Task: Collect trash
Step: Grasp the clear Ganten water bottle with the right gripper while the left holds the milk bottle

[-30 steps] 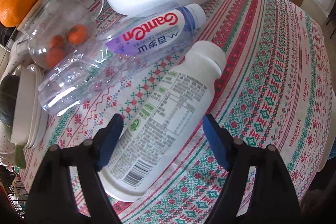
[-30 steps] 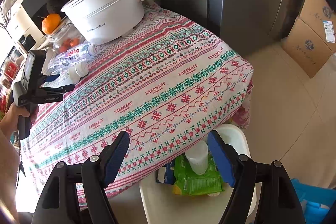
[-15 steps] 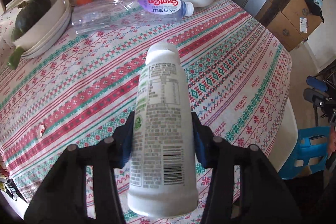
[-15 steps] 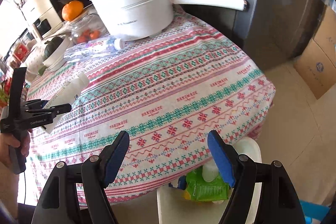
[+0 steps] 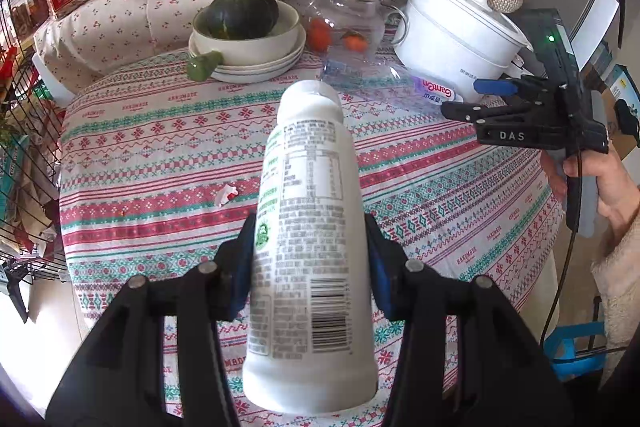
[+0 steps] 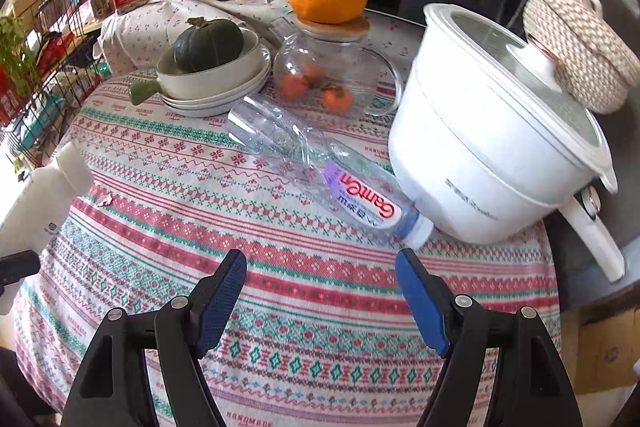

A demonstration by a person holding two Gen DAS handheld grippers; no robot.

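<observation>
My left gripper (image 5: 310, 247) is shut on a white plastic bottle (image 5: 308, 239) with a printed label, held up above the patterned tablecloth (image 5: 160, 163). The same white bottle (image 6: 40, 195) shows at the left edge of the right wrist view. An empty clear water bottle (image 6: 320, 175) with a purple label lies on the cloth beside the white pot (image 6: 492, 147); it is also in the left wrist view as the clear bottle (image 5: 384, 83). My right gripper (image 6: 322, 267) hangs open over the cloth just short of that bottle's cap, nothing between its fingers. A small paper scrap (image 5: 227, 194) lies on the cloth.
At the back stand a glass jar (image 6: 324, 75) with an orange on its lid, stacked bowls (image 6: 216, 83) holding a dark squash, a woven basket (image 6: 576, 43), an appliance and a microwave. A wire rack (image 5: 24, 147) is at the left. A person's hand (image 5: 604, 179) holds the right gripper.
My left gripper closed on the white bottle and lifted it off the cloth, rolling as it drew back. My right gripper swung from the bin beside the table to over the cloth near the clear bottle.
</observation>
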